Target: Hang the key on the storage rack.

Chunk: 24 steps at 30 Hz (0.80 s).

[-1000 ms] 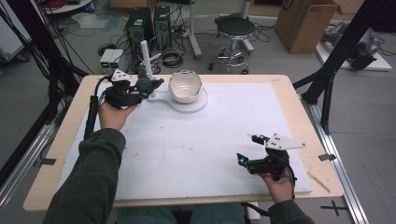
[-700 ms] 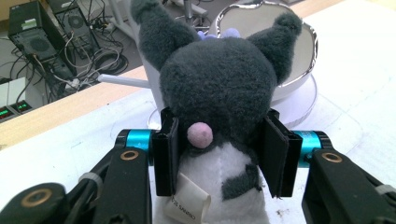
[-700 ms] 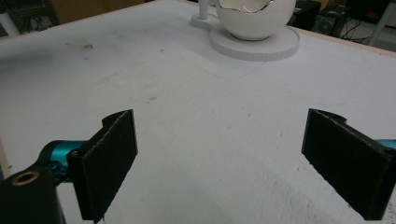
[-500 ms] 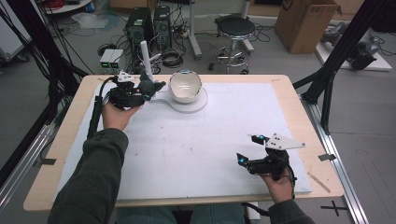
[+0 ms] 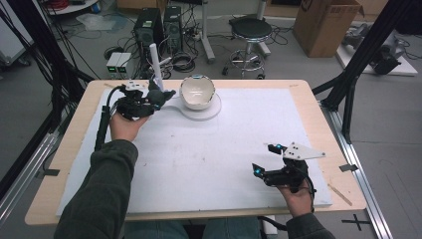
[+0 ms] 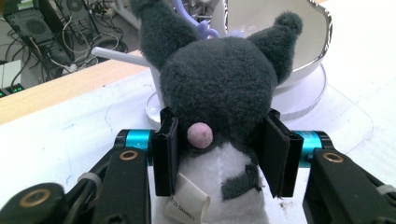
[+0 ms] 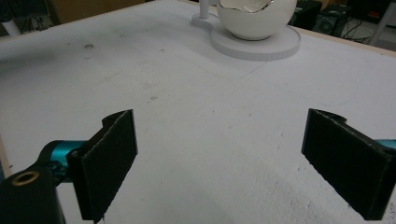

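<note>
While the left claw [image 6: 219, 154] has its jaws clamped on the sides of a dark plush toy [image 6: 219, 93], the pickup looks done; the toy sits just short of the white egg-shaped bowl [image 5: 197, 92] ahead of it, so the drop inside seems left to do. The right claw [image 7: 233, 163] rests wide open and empty, well apart from the bowl.

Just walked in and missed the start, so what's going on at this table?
A person works with a hand-held gripper in each hand. The left hand-held gripper is shut on a dark grey plush toy, held just beside the white eggshell-shaped bowl on its round white base. The right hand-held gripper sits open over the white mat, near the person, holding nothing.
</note>
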Available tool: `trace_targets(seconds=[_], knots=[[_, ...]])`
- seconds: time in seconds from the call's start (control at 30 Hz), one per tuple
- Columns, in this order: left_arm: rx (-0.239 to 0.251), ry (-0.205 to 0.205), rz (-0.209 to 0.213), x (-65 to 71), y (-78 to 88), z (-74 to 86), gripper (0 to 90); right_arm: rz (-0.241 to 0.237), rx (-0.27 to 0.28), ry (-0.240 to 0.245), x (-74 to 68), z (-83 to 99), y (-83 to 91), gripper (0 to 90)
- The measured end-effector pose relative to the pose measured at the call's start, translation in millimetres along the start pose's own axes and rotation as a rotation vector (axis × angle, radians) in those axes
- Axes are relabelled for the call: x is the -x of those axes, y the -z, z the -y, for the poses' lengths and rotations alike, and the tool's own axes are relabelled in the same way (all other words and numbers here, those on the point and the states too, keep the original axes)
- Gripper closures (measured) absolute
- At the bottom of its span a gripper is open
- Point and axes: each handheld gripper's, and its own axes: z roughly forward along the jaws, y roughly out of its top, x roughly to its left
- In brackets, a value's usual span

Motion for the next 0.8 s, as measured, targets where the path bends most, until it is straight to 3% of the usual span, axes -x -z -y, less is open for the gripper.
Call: trace_targets(seconds=[0.2,0.63,0.8], knots=[[-0.007,0.004,0.001,-0.6,-1.6,1.3,53.2,0.0,0.0,0.002,-0.3,0.0,-0.7,9.7],[-0.022,0.053,0.003,-7.1,-2.7,9.1,50.3,-0.001,0.001,0.01,-0.4,-0.2,-1.7,9.7],[-0.028,0.051,0.001,-7.7,-2.7,9.4,49.2,0.0,0.001,0.01,-0.6,-0.3,-1.7,9.7]])
